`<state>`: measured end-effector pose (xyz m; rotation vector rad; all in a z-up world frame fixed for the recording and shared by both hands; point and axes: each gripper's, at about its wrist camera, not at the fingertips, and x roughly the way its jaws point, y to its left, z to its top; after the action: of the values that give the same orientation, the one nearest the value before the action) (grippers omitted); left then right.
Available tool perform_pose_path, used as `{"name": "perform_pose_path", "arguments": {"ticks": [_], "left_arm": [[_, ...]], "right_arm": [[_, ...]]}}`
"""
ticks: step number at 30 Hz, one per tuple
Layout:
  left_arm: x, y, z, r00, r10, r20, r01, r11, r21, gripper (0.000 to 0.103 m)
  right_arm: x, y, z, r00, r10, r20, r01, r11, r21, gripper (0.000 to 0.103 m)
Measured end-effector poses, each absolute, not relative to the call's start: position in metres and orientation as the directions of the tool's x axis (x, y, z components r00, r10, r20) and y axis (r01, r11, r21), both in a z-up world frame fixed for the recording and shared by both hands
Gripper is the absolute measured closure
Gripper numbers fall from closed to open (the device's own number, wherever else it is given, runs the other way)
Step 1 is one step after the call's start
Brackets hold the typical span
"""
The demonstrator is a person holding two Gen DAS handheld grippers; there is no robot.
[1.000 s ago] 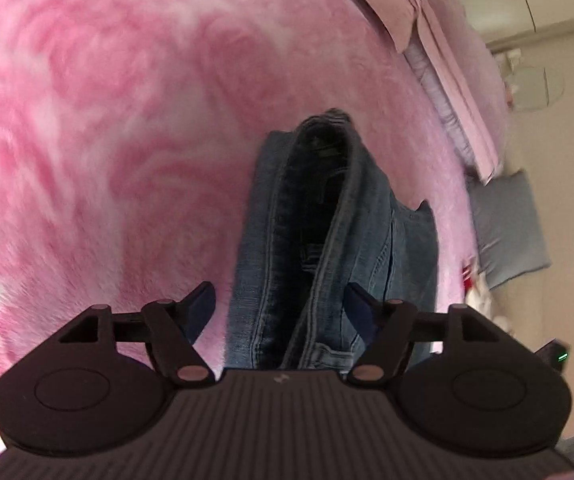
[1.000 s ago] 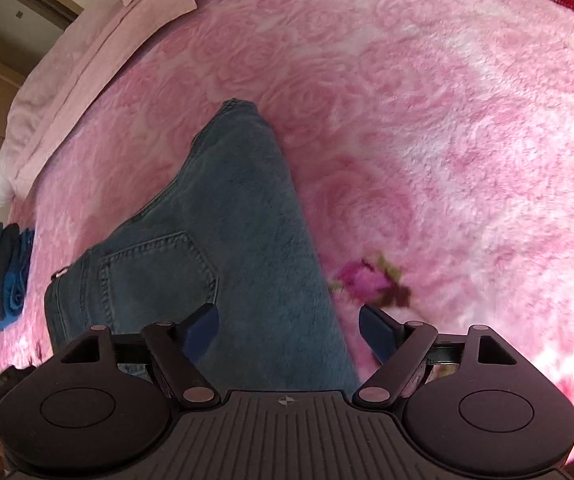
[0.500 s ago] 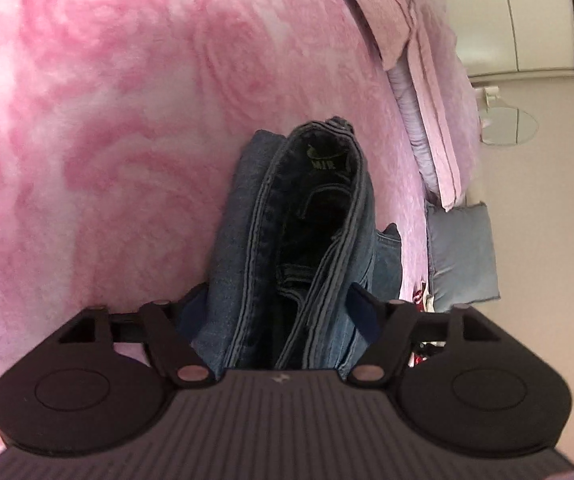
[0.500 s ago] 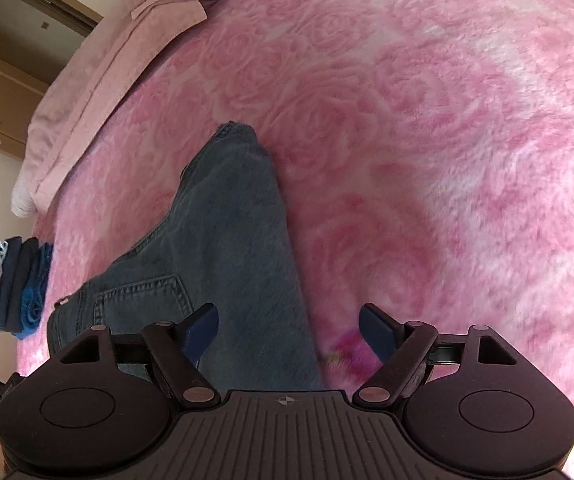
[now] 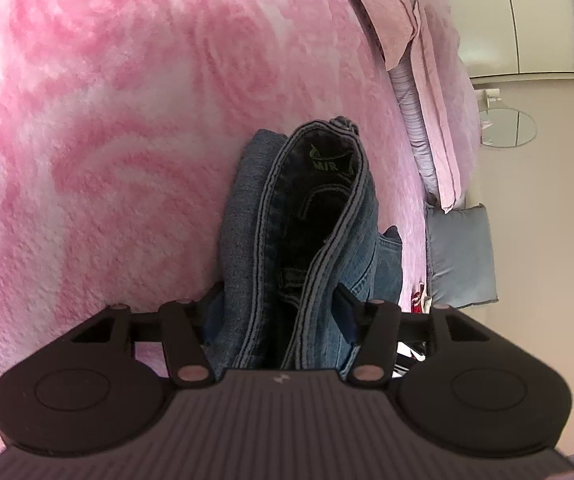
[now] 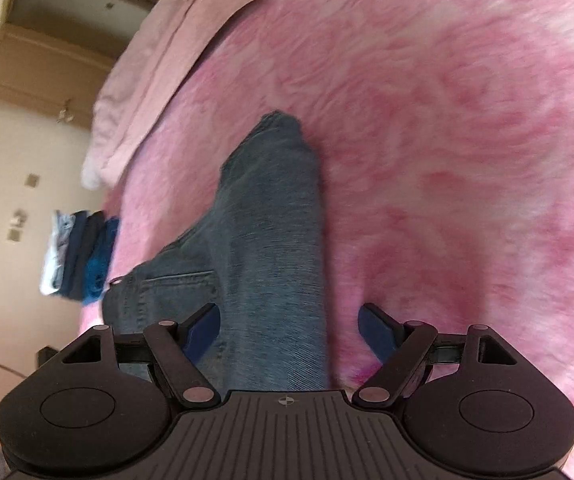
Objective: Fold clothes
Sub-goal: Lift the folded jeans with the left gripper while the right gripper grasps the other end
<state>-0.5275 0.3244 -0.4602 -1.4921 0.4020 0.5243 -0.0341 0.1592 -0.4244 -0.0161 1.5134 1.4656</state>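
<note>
Pink plush blanket (image 5: 107, 140) filled both views. On it lay blue jeans (image 6: 271, 232), folded lengthwise; the right view, blurred, showed a leg running from bottom centre up to mid-frame, a back pocket at lower left. In the left view the waistband gaped at centre, dark inside with a green label. The left gripper (image 5: 277, 312) had its fingers pressed against the bunched denim on both sides. The right gripper (image 6: 289, 330) stood open, the leg between its fingers, nearer the left one.
</note>
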Motion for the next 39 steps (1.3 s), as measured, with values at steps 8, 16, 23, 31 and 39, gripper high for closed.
{"name": "perform_pose_path", "arguments": {"ticks": [8,16,23,31,39], "left_arm": [[-0.527,0.319,-0.436,0.807,0.090,-0.584,-0.589,0.059,-0.806,0.075],[-0.573,0.323,-0.354,0.783,0.165,-0.599,-0.617,0.090,-0.782,0.077],[-0.669,0.334,-0.273,0.753,0.302,-0.584,-0.631,0.081,-0.772,0.077],[-0.839,0.416,-0.205,0.745,0.391,-0.541,-0.617,0.096,-0.781,0.077],[-0.994,0.586,-0.118,0.770,0.377,-0.515,-0.620,0.249,-0.744,0.077]], "right_arm": [[-0.054,0.170,-0.421,-0.473,0.587,-0.657,-0.612,0.318,0.725,0.090],[-0.100,0.160,-0.338,-0.445,0.635,-0.631,-0.587,0.326,0.741,0.091],[-0.173,0.190,-0.274,-0.500,0.666,-0.553,-0.518,0.282,0.808,0.091],[-0.328,0.292,-0.214,-0.567,0.665,-0.486,-0.519,0.170,0.838,0.091],[-0.503,0.402,-0.163,-0.529,0.749,-0.399,-0.438,0.161,0.885,0.091]]}}
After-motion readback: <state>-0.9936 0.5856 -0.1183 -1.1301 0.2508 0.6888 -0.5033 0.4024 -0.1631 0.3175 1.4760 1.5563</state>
